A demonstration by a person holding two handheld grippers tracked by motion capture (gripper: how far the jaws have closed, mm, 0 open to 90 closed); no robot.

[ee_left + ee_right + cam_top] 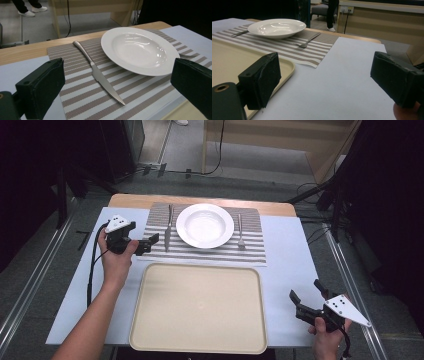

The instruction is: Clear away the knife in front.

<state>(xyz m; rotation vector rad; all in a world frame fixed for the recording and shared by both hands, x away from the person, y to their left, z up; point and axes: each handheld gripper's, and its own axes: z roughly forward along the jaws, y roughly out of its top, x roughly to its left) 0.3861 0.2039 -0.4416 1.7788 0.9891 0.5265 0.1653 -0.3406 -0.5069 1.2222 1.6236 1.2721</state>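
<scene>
Low at the right edge of the high view, the right gripper [306, 296] hovers with jaws apart over bare table, beside the tray [150, 330]. Farther up on the left, the left gripper [149, 243] gapes wide, empty, just left of the knife [168, 231]. The knife lies on the striped mat [250, 251], beside the plate [205, 225].

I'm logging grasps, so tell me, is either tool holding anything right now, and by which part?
Nothing is held. The left tool is open beside the knife, not touching it. The right tool is open over the table.
</scene>
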